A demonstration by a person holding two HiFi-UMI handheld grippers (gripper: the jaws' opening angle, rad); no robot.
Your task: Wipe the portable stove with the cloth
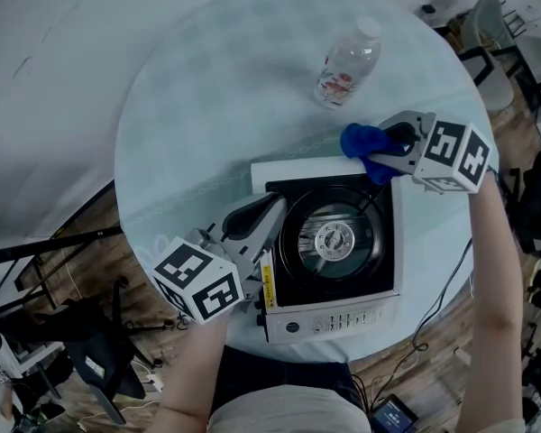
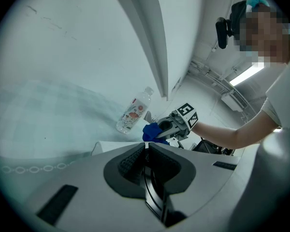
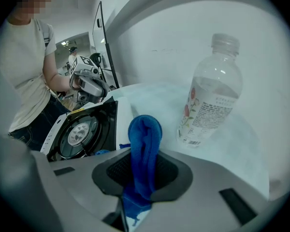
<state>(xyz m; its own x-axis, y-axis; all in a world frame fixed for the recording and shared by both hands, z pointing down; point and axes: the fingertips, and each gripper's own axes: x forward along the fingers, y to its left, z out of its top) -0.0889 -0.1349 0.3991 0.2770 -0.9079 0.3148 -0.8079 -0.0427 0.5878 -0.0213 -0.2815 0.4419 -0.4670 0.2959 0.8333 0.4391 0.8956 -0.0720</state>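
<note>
My head view looks steeply down, close over the table (image 1: 207, 88), stove (image 1: 329, 242) and bottle (image 1: 347, 61). The left gripper view sits low at the stove, facing the right gripper (image 2: 162, 128). The right gripper view faces back over the stove at the left gripper (image 3: 97, 90), both sharing the bottle.

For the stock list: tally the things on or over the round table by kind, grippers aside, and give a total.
portable stove: 1
blue cloth: 1
plastic bottle: 1
Total: 3
</note>
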